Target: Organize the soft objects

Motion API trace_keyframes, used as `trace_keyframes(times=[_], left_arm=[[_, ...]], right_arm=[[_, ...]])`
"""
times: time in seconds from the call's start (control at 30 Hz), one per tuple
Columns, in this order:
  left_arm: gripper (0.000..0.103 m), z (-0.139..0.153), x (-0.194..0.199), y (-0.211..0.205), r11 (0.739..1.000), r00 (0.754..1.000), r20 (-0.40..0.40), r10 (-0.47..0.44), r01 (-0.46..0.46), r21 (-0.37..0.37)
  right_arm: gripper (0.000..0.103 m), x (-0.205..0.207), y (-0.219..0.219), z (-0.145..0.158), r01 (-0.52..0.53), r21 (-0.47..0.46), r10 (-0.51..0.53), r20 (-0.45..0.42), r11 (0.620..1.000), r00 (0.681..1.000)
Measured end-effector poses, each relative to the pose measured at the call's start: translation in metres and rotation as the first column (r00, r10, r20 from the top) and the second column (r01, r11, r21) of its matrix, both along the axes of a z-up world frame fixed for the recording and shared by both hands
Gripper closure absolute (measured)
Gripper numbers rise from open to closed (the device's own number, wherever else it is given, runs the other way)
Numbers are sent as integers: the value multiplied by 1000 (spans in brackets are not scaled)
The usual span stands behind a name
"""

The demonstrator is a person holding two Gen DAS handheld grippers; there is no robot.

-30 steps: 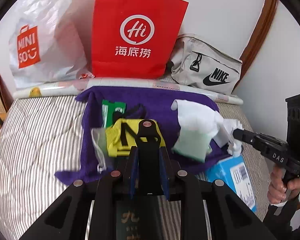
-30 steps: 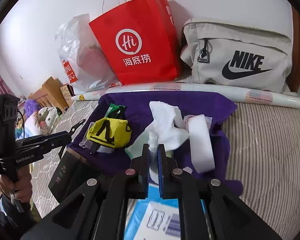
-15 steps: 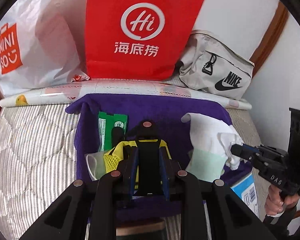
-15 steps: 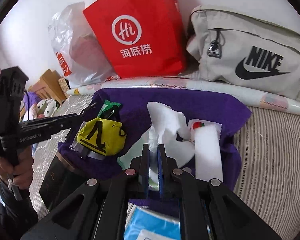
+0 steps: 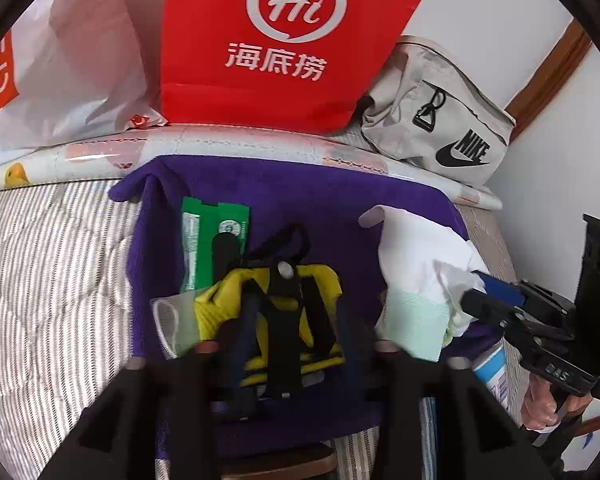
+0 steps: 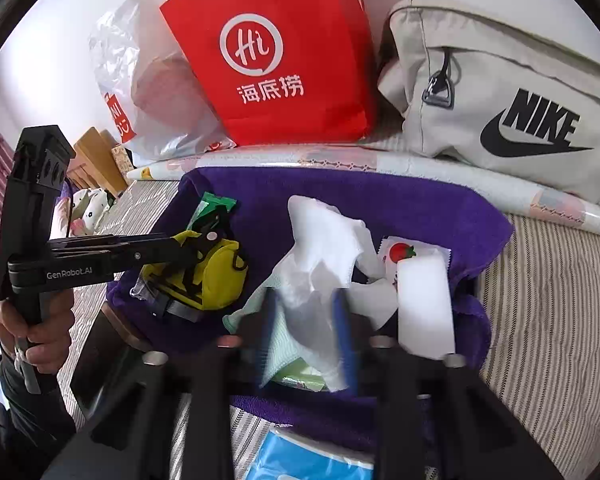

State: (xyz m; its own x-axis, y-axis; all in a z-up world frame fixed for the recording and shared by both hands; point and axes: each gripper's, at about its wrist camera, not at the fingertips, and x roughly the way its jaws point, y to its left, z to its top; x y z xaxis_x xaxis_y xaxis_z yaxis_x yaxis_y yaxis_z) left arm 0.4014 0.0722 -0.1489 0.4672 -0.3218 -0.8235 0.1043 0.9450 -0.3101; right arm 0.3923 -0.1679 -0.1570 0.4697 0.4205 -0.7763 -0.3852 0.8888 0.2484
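The left claw (image 5: 284, 320) is spreading wide around the yellow pouch (image 5: 296, 304), which is lying directly between its fingers; the right claw (image 6: 306, 328) is gaping around the white tissue (image 6: 324, 248).

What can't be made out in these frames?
- Left wrist view: left gripper is motion-blurred, so contact with the yellow pouch is unclear.
- Right wrist view: blue pack is cut off by the bottom edge and partly under the purple towel.
- Right wrist view: pale green cloth is mostly covered by the white tissue.
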Motion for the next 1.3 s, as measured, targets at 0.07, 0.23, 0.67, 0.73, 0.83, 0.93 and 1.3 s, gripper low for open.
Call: trace_keyframes(times=[0.07,0.23,0.67,0.73,0.83,0.93,1.3], left_arm=[[53,5,-5,4,1000,999,29,18,-18,8],[53,18,-18,16,999,999,36,36,-35,-21],[35,67,-107,13,997,990,126,60,-66,44],[28,74,-124,6,997,990,129,54,-62,54],[28,82,-153,-4,996,988,149,38,-49,73],[26,91,-182,-14,996,986,163,24,-38,85],[12,134,-285,-41,984,957,289,16,-66,163]], right_arm=[[57,-3,-2,4,8,-1,-8,17,1000,1000],[57,-13,-7,17,24,14,-24,28,1000,999],[28,-86,-20,64,99,36,-101,74,994,992],[25,-102,-21,73,106,36,-108,83,994,991],[7,-131,-17,85,115,0,-114,135,993,984],[5,-163,-11,96,130,-60,-115,213,990,970],[5,-258,-13,116,128,-28,-118,224,991,967]])
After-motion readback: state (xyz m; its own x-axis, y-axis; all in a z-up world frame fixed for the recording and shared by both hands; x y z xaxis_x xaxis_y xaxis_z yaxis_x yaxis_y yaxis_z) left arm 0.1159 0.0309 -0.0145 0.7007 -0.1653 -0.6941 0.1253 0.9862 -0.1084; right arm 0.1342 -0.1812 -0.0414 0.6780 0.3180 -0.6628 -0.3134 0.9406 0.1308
